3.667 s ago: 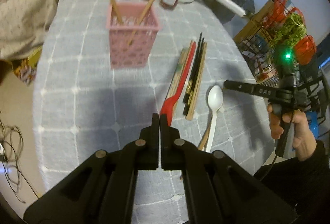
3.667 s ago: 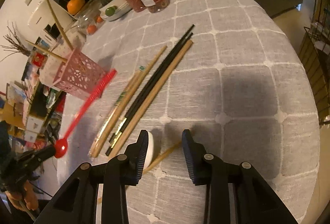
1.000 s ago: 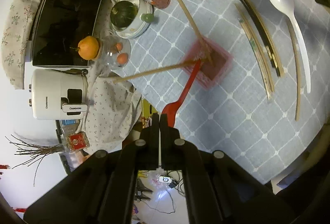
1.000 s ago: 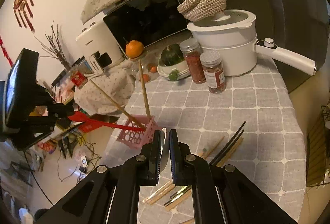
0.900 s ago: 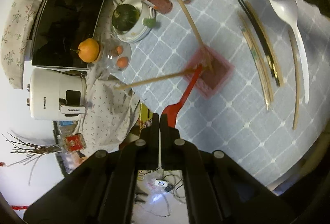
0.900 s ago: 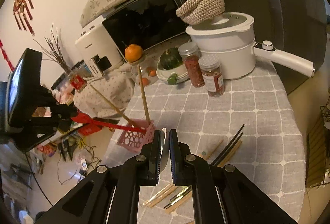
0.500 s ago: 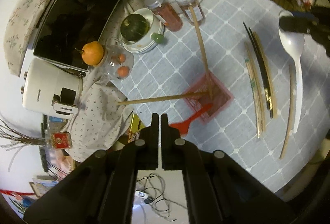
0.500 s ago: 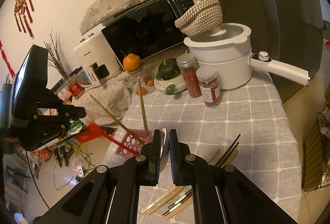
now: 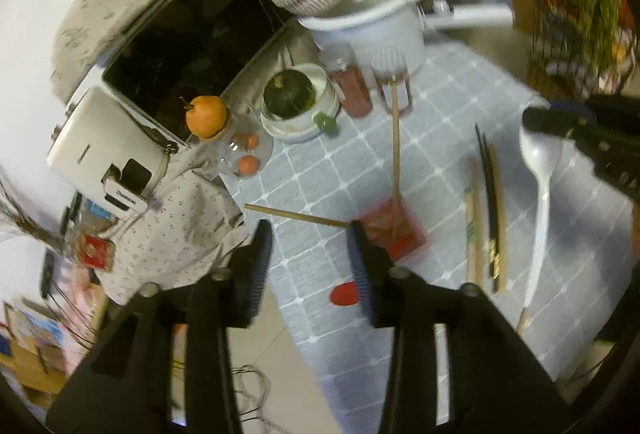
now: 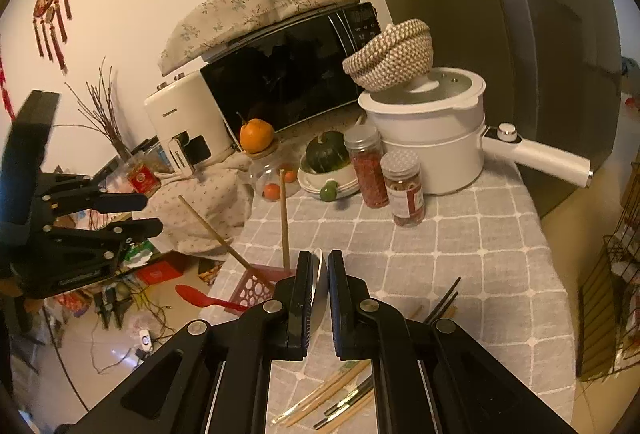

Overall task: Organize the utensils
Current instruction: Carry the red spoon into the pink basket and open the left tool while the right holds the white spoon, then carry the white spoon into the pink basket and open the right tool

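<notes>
While the left claw (image 9: pixel 310 234) opens empty, right claw (image 10: pixel 319 266) gripping one white spoon (image 9: pixel 540 186), one pink basket (image 9: pixel 394 234), two sticks.

Left tongs' finger (image 9: pixel 362 266) hides most of the red spoon (image 9: pixel 344 294), view blurred

One pink basket (image 9: pixel 396 230); two spoons, red (image 10: pixel 204 298) and white (image 9: pixel 540 194); two spice jars (image 10: pixel 404 190); one pot (image 10: pixel 432 138).

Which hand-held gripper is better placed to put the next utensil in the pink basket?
Right. The right hand-held gripper is shut on the white spoon just short of the pink basket. The left hand-held gripper is opening and empty; the red spoon sticks out of the basket.
</notes>
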Available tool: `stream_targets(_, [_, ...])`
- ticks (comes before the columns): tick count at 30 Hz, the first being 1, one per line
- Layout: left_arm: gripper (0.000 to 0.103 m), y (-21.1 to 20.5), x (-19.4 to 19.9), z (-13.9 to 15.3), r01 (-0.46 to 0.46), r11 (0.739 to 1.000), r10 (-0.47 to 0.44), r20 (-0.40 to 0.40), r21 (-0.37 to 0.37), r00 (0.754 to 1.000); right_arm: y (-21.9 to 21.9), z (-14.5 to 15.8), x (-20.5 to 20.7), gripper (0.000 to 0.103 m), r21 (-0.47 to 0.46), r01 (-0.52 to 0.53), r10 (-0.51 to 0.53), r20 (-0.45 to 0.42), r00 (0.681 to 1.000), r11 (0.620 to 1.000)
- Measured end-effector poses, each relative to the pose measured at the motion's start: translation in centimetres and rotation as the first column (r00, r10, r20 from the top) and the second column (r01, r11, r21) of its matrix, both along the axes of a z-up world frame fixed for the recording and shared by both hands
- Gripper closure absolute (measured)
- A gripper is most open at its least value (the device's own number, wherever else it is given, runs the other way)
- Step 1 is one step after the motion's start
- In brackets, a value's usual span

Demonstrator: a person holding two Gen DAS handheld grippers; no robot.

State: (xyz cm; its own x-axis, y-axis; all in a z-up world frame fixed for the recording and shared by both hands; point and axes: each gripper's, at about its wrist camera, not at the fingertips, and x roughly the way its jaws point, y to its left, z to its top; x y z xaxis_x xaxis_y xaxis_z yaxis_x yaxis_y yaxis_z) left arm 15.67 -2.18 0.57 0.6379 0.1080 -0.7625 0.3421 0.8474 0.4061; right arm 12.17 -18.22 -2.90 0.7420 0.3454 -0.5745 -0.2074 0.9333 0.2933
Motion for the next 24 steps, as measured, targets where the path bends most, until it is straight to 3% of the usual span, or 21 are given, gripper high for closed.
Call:
stream_targets(9, [0.029,1.9,-4.6,-1.5,-0.137,0.971,0.154,0.075,-0.197,0.985,1.3,1.6,-0.6,0.095,-0.081,0.036,-0.029,0.088,0.996,0.996])
stream_targets(16, [0.020,2.7,-8.1,-4.2,-0.235,0.926,0.268,0.076,-0.295,0.960,3.6,3.0,-0.7,0.095,-0.143,0.062,-0.035,0.179,0.983,0.988])
stream_targets(24, [0.018,4.7,-9.2,-6.4,-0.310,0.878,0.353,0.056,-0.366,0.934,5.7,3.5,0.0,0.095,-0.178,0.086,-0.042,0.239,0.970,0.980])
